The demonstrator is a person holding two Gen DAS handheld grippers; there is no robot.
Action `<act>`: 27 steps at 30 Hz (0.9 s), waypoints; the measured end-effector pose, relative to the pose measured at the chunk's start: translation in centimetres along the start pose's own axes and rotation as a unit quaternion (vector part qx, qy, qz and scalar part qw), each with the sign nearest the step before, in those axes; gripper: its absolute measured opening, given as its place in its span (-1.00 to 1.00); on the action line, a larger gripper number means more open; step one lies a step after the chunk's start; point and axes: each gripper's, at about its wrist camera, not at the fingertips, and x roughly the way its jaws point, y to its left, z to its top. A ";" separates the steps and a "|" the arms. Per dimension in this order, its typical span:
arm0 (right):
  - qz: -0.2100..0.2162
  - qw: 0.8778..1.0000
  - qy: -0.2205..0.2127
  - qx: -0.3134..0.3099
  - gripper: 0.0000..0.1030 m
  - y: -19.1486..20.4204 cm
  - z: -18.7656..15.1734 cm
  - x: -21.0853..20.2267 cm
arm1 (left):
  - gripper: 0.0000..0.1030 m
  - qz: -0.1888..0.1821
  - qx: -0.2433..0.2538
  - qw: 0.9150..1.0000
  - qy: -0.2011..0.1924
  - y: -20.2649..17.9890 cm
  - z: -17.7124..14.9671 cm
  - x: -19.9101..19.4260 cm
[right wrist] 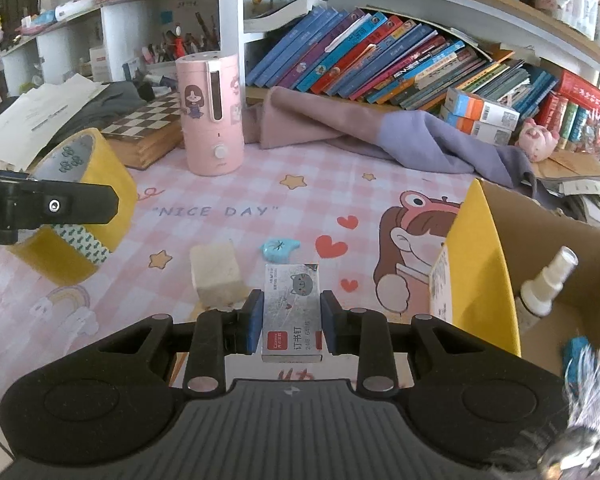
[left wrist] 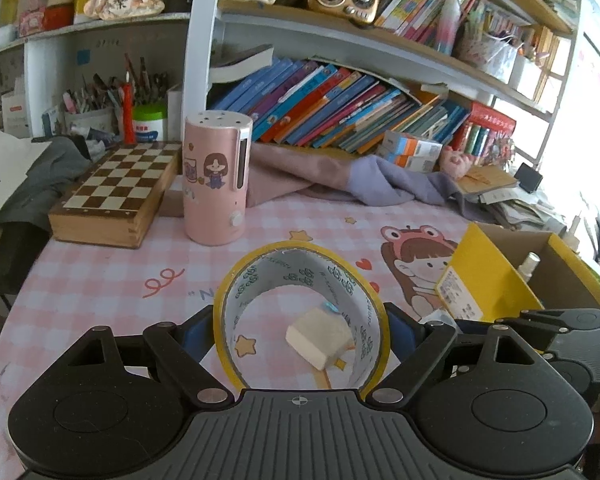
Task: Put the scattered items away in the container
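Yellow packing tape (left wrist: 300, 312) fills the left wrist view, clamped by its outer rim between the blue pads of the left gripper (left wrist: 300, 332); the roll is carried clear of the pink checked desk mat (left wrist: 100, 280), its hollow core pointing forward along the fingers, so the mat shows through the ring; a pale wooden block (left wrist: 320, 338) lies on the mat and is seen through that hole; the roll's near edge is cut off behind the gripper body; at the right stands the yellow cardboard box (left wrist: 500, 276), open at the top, with only the tip of a white spray bottle (left wrist: 528, 264) showing inside; part of the other gripper crosses the lower right corner.

From the right wrist view, the right gripper (right wrist: 291, 322) is closed on a small silvery staple box (right wrist: 291, 312), pads pressed to its two long sides; the box's long axis runs straight ahead along the fingers, its cat picture at the far end and red label nearest the camera; it is held above the mat, left of the cardboard box (right wrist: 480, 272); the block (right wrist: 216, 276) and a small blue piece (right wrist: 278, 250), too small to identify, sit on the mat beyond; the taped roll (right wrist: 76, 208) hangs at the left, partly hidden by a black finger; the spray bottle (right wrist: 546, 284) leans inside the box; a blurred tufted thing fills the lower right corner.
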 end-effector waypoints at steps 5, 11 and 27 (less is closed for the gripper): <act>-0.002 1.000 -0.010 -0.001 -0.46 1.0 -1.0 -2.2 | 0.69 -0.003 -0.001 1.000 -0.011 -0.3 -0.9 -2.1; -0.004 1.000 -0.023 0.009 -0.46 1.8 -1.9 -4.8 | 0.69 -0.004 0.008 1.000 -0.028 -0.8 -1.8 -5.0; -0.010 0.999 -0.047 0.014 -0.46 5.1 -5.9 -11.8 | 0.69 -0.023 0.020 0.998 -0.052 -2.2 -5.5 -11.9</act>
